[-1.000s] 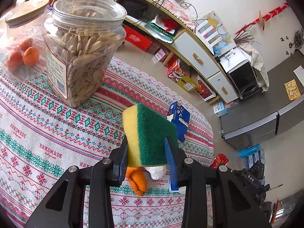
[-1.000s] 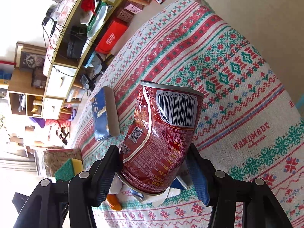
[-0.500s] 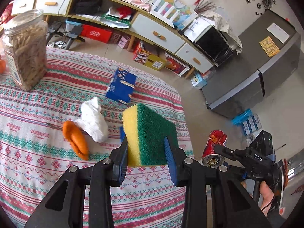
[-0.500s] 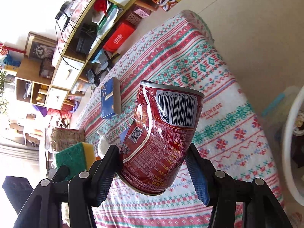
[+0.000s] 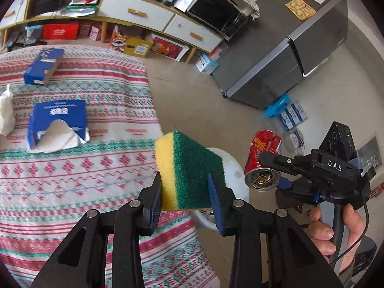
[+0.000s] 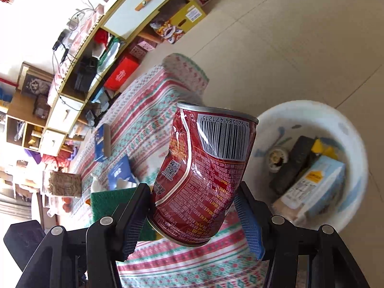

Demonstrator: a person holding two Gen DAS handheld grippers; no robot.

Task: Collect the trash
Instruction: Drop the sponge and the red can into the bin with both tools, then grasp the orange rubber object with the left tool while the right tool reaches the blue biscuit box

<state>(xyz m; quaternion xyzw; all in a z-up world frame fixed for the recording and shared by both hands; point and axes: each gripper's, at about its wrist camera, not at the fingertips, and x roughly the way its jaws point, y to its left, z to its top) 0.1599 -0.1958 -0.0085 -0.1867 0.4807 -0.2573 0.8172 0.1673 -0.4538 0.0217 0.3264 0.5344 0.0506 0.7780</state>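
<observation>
Pinching a dented red can [image 6: 206,175] (barcode side up), the right gripper [image 6: 194,218] holds it in the air beside a white bin [image 6: 355,168] on the floor. The left gripper [image 5: 184,204] clamps a yellow-green sponge [image 5: 189,170] over the patterned tablecloth's [image 5: 72,180] edge, near a blue tissue pack [image 5: 57,117].

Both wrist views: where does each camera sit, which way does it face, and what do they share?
Left wrist: on the left gripper, facing down over table edge and floor; shows its fingers on the sponge, plus the right gripper and hand.
Right wrist: on the right gripper, facing down at the bin; shows its fingers on the can.
Shared: can, sponge, table, bin.
</observation>
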